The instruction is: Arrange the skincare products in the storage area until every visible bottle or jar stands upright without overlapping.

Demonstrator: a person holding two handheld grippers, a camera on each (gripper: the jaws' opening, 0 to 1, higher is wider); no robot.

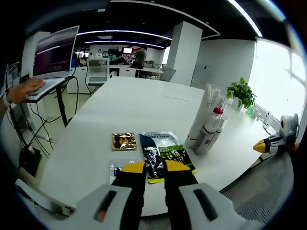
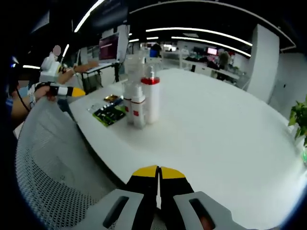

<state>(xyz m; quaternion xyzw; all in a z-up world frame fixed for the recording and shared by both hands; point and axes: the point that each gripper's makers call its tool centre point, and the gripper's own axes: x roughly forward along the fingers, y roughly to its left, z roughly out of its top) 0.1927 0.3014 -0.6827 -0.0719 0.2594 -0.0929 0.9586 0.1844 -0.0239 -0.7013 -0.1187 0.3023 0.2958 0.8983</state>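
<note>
Just past your left gripper (image 1: 154, 168), on a long white table (image 1: 129, 110), lie the flat sachets: a dark blue one (image 1: 152, 160) runs straight out from between the yellow jaw tips, a green-and-black one (image 1: 177, 157) sits just right of it under the right tip, a silvery pack (image 1: 162, 139) peeks out beyond both, a gold sachet (image 1: 123, 141) lies ahead and to the left, and a clear-wrapped packet (image 1: 114, 170) shows at the left jaw's outer side. Your left jaws stand a narrow gap apart with nothing clamped between them; the dark blue sachet only shows through the gap. Ahead and to the right of those jaws, the skincare bottles (image 1: 211, 127) stand upright in a tight cluster, a red-collared pump bottle among them, with a clear bag (image 1: 207, 103) rising just behind. Farther right, your right gripper (image 1: 276, 140) enters that view at the table's edge, and a potted plant (image 1: 241, 92) sits beyond it. In the right gripper view, your right gripper (image 2: 158, 173) hovers at the near table edge with its yellow tips pressed together and empty; the bottles (image 2: 142, 100) stand well ahead and slightly left of the jaws, touching one another, the sachets (image 2: 109, 112) lie flat just left of them, and your left gripper (image 2: 60, 88) shows far to the left above a mesh chair back (image 2: 53, 163).
</note>
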